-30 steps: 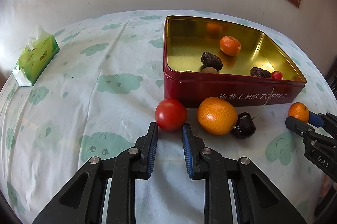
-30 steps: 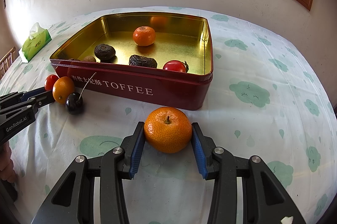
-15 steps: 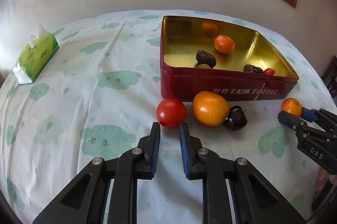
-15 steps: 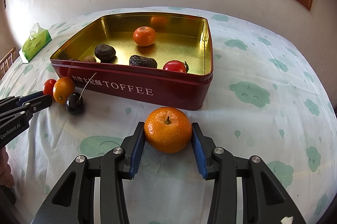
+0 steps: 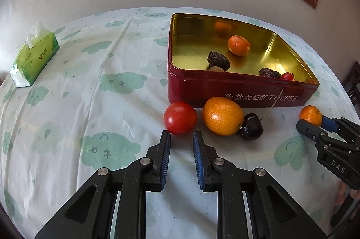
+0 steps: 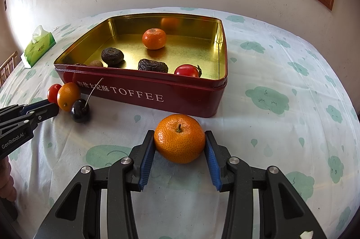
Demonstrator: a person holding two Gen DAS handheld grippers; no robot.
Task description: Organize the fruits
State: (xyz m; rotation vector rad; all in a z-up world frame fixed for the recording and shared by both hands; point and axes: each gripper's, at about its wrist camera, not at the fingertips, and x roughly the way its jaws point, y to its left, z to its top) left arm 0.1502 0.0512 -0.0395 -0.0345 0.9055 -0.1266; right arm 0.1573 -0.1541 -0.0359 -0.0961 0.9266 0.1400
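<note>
Right gripper point(image 6: 179, 144) closed on a mandarin point(image 6: 179, 138), blue pads pressed to its two sides, just in front of the red tin point(image 6: 157, 101). Fruit gripped across its middle, likely so the round skin cannot roll out on the lift. Stem up and tipped slightly toward the tin; no real long axis, only a slight flattening from top to bottom.

Left gripper point(image 5: 181, 144) at its narrowest with nothing between the pads, a slim gap visible, tips just short of a tomato point(image 5: 180, 118). Probably parked there as next to go into the tin.

Close by the tin's front wall, near its left corner: the tomato, a larger orange point(image 5: 222, 119) touching a dark cherry point(image 5: 250, 129), cherry stalk slanting up against the wall.

Inside the tin: another mandarin point(image 6: 154, 38) toward the back, two wrinkled dark fruits point(image 6: 112, 56), a small pale fruit point(image 6: 96, 63) and a second tomato point(image 6: 187, 71) near the front wall.

Far left of the tin, a green tissue pack point(image 6: 39, 47) on the cloud-print cloth point(image 6: 281, 72).
</note>
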